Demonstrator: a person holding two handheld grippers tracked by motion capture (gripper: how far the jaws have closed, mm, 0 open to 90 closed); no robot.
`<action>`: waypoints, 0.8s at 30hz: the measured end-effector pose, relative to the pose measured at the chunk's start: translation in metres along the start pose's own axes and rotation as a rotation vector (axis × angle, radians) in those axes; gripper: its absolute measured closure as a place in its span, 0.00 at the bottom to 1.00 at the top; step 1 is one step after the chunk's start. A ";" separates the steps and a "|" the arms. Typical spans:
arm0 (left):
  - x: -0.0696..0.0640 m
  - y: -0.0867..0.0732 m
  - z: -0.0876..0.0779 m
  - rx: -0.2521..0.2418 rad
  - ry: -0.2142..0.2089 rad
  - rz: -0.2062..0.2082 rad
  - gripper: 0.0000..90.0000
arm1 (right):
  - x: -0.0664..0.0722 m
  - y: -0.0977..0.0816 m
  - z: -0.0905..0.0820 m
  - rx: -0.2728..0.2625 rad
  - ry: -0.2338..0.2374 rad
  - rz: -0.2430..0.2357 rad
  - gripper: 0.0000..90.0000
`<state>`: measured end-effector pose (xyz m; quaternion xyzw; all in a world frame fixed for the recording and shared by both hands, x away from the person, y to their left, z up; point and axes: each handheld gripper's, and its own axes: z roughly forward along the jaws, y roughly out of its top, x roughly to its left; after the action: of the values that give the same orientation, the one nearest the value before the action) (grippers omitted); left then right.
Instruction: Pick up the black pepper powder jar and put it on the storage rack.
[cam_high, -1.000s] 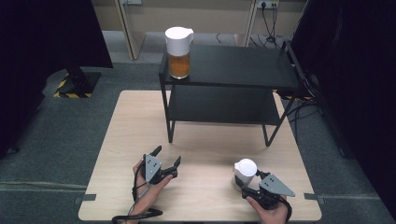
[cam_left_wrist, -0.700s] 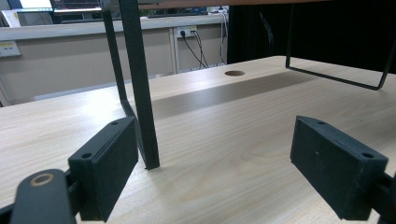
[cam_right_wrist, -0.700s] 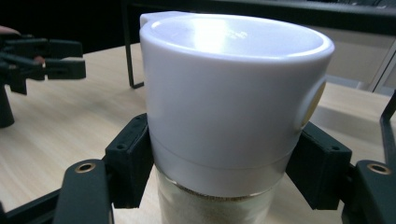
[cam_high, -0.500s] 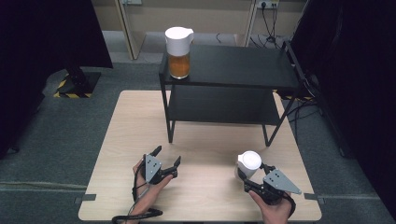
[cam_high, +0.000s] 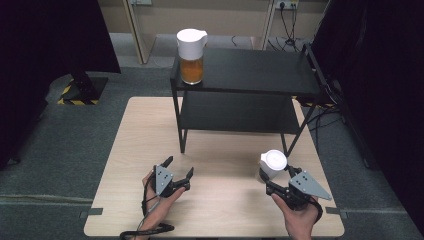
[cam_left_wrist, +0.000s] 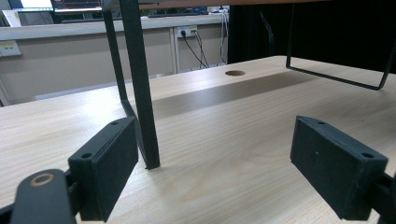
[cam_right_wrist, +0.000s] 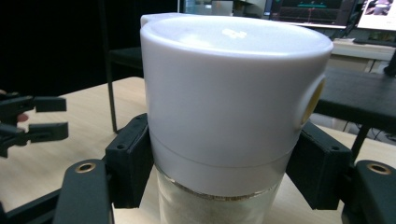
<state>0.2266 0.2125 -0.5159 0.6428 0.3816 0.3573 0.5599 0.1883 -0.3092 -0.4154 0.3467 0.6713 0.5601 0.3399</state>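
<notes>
High view puts both hands at the near edge of the pale wooden table (cam_high: 150, 130). At the right, the right gripper (cam_high: 267, 181) has its jaws clamped on a small jar with a white lid (cam_high: 273, 162), which sits near the table's right front part, just in front of the black shelf's right legs. Right gripper view looks along those jaws: each black pad (cam_right_wrist: 130, 161) presses against the lower band of the white lid, one on either side, and clear glass shows beneath it. At the left, the left gripper (cam_high: 176, 170) rests low over the tabletop with its jaws spread wide and nothing between them; left gripper view shows the two pads (cam_left_wrist: 109, 163) far apart above bare wood, with a shelf leg (cam_left_wrist: 140, 84) just ahead. Farther back stands the black two-level shelf (cam_high: 250, 72) on the table. At its top left corner is a white-lidded pitcher (cam_high: 191, 55) with amber liquid inside.
</notes>
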 end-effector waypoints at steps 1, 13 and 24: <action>0.000 0.000 0.000 0.000 0.000 0.000 0.16 | -0.001 0.001 0.000 -0.004 -0.004 0.002 0.34; 0.000 0.000 0.000 0.000 0.000 0.002 0.16 | -0.010 0.018 0.000 -0.044 -0.026 0.005 0.34; 0.000 0.000 0.000 0.000 0.000 0.003 0.16 | -0.016 0.037 0.002 -0.087 -0.035 -0.002 0.34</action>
<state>0.2265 0.2122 -0.5159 0.6435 0.3806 0.3581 0.5594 0.2016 -0.3169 -0.3785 0.3405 0.6407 0.5823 0.3669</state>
